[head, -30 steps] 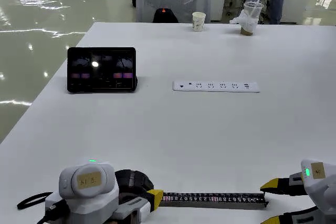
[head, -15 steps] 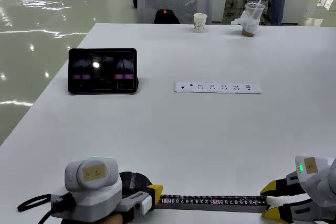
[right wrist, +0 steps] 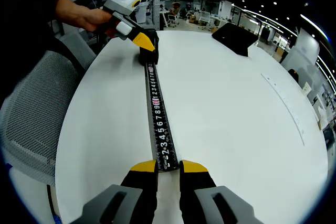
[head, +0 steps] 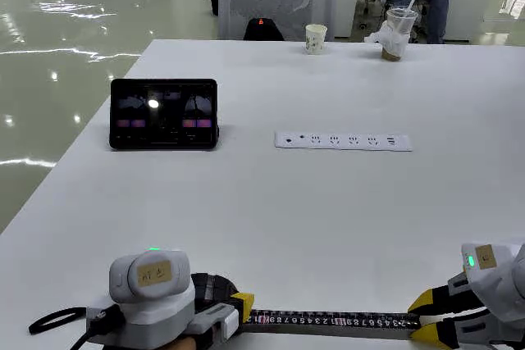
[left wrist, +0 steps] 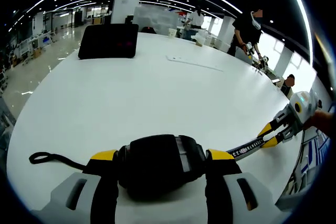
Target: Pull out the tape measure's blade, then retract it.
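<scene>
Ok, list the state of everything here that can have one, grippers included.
black tape measure case: clamped in the left gripper.
black numbered blade: pulled out, lying flat, tip pinched by the right gripper.
black tablet: propped up, screen lit.
white power strip: lying flat, nothing plugged in.
white paper cup: upright.
clear plastic cup with straw: upright.

We read white digits 1 to 9, repeating, along the tape measure's blade point(right wrist: 157, 114), black-faced.
</scene>
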